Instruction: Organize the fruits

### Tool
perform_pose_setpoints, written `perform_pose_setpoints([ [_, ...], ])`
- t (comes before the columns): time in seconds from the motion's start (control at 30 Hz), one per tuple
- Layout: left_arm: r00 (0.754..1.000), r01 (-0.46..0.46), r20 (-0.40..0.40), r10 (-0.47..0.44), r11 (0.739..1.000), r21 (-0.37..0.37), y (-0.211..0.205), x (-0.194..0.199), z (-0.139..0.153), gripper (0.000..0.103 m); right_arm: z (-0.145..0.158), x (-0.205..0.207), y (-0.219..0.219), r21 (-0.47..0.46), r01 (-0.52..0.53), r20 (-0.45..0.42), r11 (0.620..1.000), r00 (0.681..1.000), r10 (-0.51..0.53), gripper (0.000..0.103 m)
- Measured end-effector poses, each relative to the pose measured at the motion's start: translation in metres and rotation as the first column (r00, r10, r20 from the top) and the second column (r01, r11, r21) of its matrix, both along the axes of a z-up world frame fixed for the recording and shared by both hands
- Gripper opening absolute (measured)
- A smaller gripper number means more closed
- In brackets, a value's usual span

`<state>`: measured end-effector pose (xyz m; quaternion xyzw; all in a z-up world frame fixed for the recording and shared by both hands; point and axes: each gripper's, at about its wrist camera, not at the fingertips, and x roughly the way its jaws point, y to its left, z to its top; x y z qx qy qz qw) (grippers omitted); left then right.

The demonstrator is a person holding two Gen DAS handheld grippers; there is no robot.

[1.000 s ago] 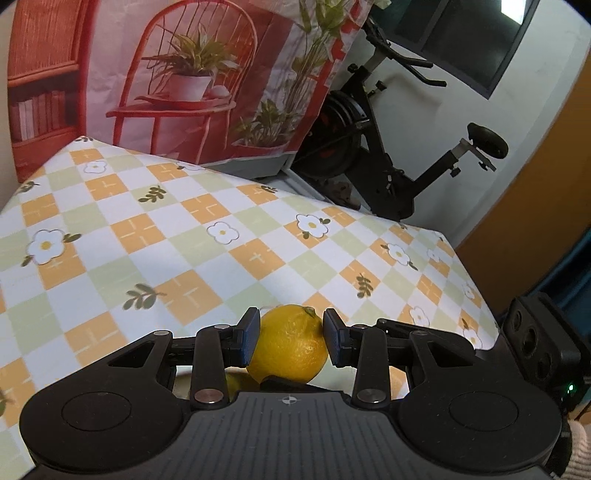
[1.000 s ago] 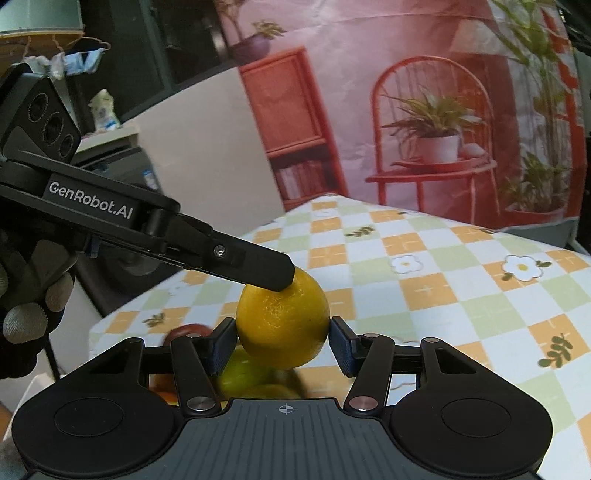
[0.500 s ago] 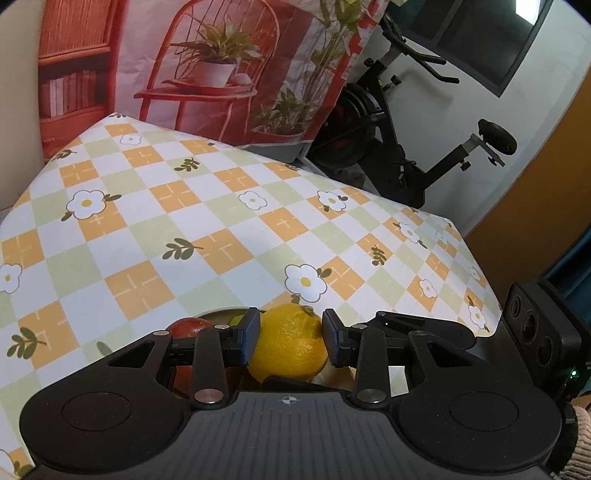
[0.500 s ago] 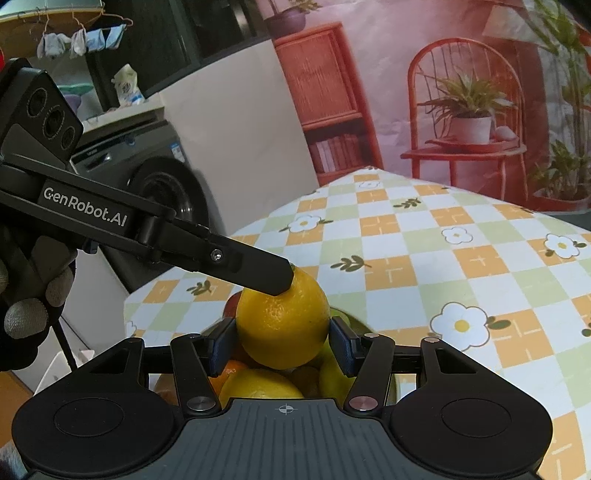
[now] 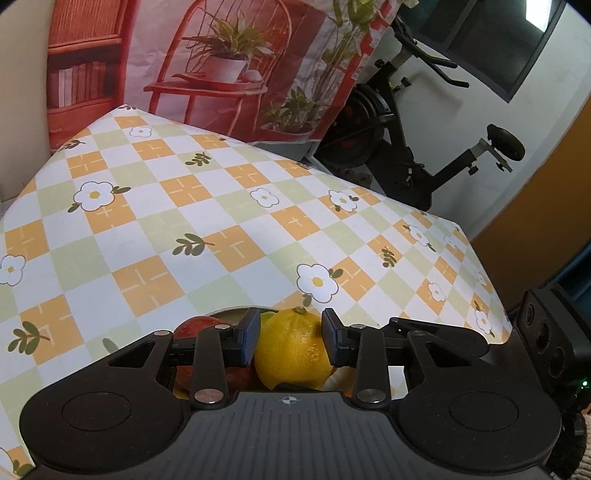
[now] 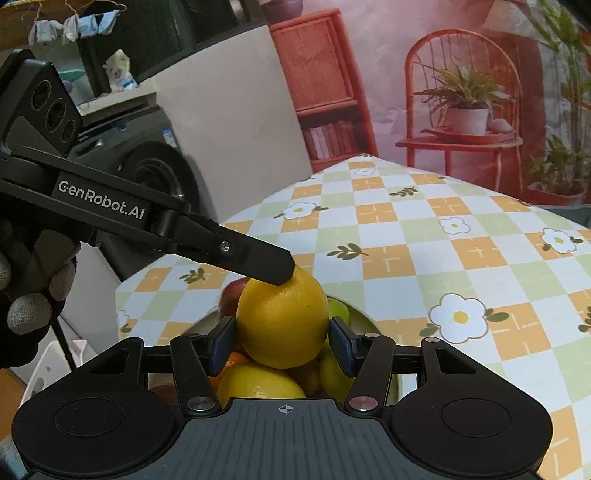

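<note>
Between both pairs of jaws at once sits the lemon [image 6: 282, 319], held by the left gripper [image 5: 289, 336] and the right gripper [image 6: 282, 343] from crossing sides, directly above the bowl [image 6: 360, 317] of fruit on the tabletop [image 6: 424, 236].

a home: washing machine [image 6: 147, 162], exercise bike [image 5: 413, 147], hung laundry [image 6: 74, 24], floral-clothed table [image 5: 184, 221]

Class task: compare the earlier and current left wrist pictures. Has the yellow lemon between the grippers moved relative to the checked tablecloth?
Yes. The yellow lemon now sits above a bowl of fruit, with more checked tablecloth beyond it.
</note>
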<state>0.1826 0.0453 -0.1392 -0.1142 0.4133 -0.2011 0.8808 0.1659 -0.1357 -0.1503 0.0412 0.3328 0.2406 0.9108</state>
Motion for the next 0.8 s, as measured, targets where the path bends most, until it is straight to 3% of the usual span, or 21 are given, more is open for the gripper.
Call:
perform_pose_setpoints([
  [0.23, 1.000, -0.006, 0.017, 0.006, 1.000, 0.022, -0.004, -0.002, 0.002, 0.038, 0.006, -0.007, -0.002, -0.025, 0.027, 0.023, 0.999, 0.999, -0.026, 0.056],
  [0.37, 0.999, -0.027, 0.045, 0.027, 1.000, 0.007, 0.000, -0.008, 0.007, 0.038, 0.009, -0.011, -0.008, -0.024, 0.060, 0.030, 0.998, 0.998, -0.059, 0.056],
  [0.7, 0.991, -0.058, 0.125, 0.051, 0.997, 0.058, 0.001, -0.031, 0.023, 0.040, 0.014, -0.029, -0.019, -0.031, 0.124, 0.050, 0.992, 0.991, -0.123, 0.057],
  [0.8, 0.986, -0.076, 0.157, 0.064, 0.994, 0.072, 0.002, -0.040, 0.029, 0.046, 0.019, -0.036, -0.023, -0.027, 0.154, 0.067, 0.988, 0.986, -0.152, 0.064],
])
